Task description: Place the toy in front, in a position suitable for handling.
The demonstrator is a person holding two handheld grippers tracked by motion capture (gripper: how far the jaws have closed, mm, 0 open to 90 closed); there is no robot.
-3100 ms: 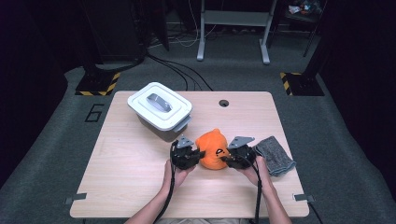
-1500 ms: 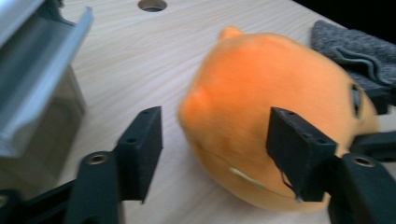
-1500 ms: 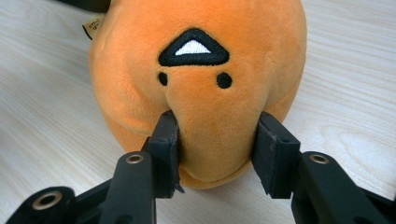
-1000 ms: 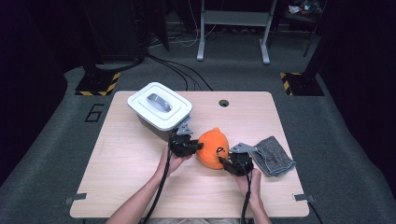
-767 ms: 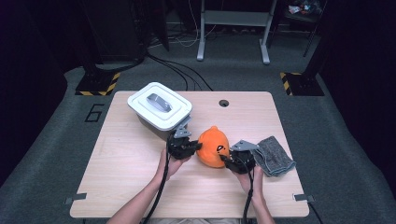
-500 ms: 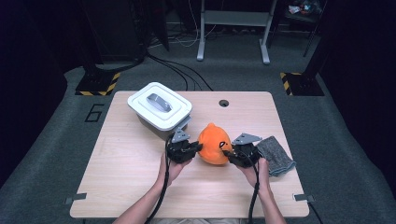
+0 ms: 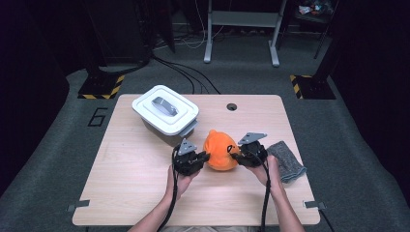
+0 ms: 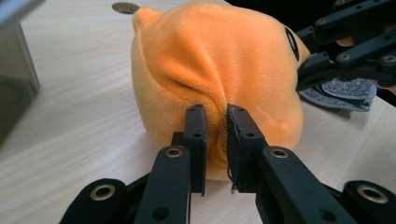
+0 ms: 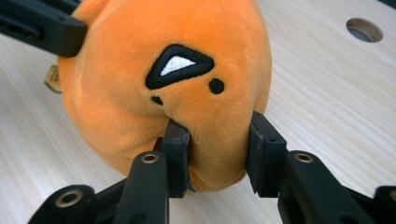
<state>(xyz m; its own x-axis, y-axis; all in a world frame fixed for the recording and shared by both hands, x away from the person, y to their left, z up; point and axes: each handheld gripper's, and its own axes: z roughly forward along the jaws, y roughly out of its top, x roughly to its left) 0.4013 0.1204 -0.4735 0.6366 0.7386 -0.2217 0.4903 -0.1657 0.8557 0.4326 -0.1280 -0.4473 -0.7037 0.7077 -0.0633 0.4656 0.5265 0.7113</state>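
The table (image 7: 125, 193) is carrying a white lidded box (image 7: 165, 113) at its far left, its lower walls lying in shadow. Near the middle an orange plush toy (image 7: 220, 150) is sitting, its underside hidden. The left gripper (image 7: 199, 158) is pinching a fold of plush between nearly closed jaws; the right gripper (image 7: 234, 153) is squeezing a thicker bulge beneath the embroidered eye (image 9: 177, 65). A grey cloth (image 7: 286, 162) is lying partly behind the right hand (image 7: 268, 169).
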